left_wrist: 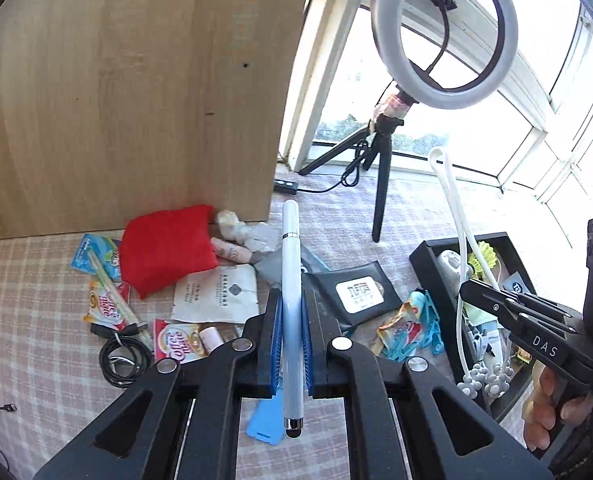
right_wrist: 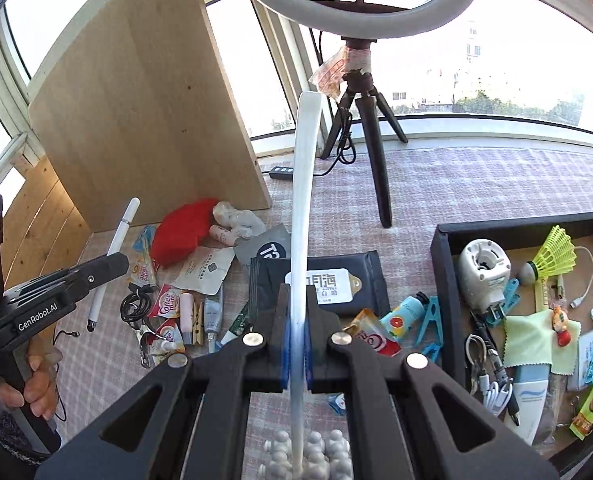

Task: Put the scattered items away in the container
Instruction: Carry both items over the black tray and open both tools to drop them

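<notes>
Your left tongs (left_wrist: 292, 344) grip a white stylus pen (left_wrist: 290, 264) upright. Your right tongs (right_wrist: 296, 344) clamp a white looped massager (right_wrist: 302, 208). Both are held above the worktop (right_wrist: 476, 184), left of the black tray (right_wrist: 442, 264), amid scattered sachets.

Checked tabletop (right_wrist: 476, 184) bearing black tray (right_wrist: 442, 264), red pouch (right_wrist: 176, 232), black wallet (right_wrist: 324, 276), tripod (right_wrist: 372, 140) and scattered sachets (right_wrist: 168, 304).

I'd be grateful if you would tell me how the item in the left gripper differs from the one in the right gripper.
The left gripper clamps a white stylus pen: short, straight, rigid, rubber-tipped. The right gripper clamps a white massage hammer: longer, curved, with a knobbed head. The pen is over the scattered clutter, the hammer nearer the black tray. Both are white, slender and lifted.
</notes>
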The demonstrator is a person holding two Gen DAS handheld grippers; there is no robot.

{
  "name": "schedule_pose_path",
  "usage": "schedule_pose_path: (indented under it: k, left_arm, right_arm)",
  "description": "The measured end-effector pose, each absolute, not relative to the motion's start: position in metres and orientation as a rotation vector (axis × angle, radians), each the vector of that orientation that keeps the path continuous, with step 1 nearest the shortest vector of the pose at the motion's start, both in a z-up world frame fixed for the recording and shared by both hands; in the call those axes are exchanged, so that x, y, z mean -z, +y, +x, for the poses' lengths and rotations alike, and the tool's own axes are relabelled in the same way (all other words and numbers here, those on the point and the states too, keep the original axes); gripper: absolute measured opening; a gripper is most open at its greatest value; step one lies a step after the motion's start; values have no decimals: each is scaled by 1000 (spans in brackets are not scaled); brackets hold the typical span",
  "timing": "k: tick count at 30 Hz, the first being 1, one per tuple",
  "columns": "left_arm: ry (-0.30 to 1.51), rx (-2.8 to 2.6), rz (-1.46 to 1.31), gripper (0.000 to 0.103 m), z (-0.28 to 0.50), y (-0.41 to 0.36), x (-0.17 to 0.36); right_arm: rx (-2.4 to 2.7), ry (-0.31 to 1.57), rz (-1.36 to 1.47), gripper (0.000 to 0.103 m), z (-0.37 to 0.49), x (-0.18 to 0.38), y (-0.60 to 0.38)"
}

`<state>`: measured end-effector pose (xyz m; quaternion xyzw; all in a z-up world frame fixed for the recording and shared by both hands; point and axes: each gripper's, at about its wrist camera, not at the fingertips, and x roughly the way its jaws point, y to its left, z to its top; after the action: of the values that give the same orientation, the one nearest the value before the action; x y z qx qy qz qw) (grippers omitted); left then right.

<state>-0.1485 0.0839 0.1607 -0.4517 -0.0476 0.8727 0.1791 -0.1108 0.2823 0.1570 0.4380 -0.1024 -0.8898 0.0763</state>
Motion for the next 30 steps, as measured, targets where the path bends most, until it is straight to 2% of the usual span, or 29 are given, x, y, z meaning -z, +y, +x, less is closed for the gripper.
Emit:
schedule_pose_path:
  k: [14, 21, 27, 28, 30]
  left_arm:
    - [47, -2114, -1157, 8, -109, 312, -169]
    - [114, -2036, -1148, 8, -92, 374, -166]
    - [165, -2021, -1134, 8, -85, 404, -161]
    - [176, -2014, -1137, 9, -84, 407, -160]
    - [201, -2006, -1159, 29, -83, 413, -157]
  right_arm:
    - [3067, -570, 1404, 5, -31, -165, 487]
    - [3127, -687, 1474, 5, -14, -149, 530]
    - [3142, -693, 1497, 5, -10, -145, 541]
    - [3142, -694, 1496, 5, -11, -144, 541]
    - [3146, -690, 1490, 7, -12, -144, 542]
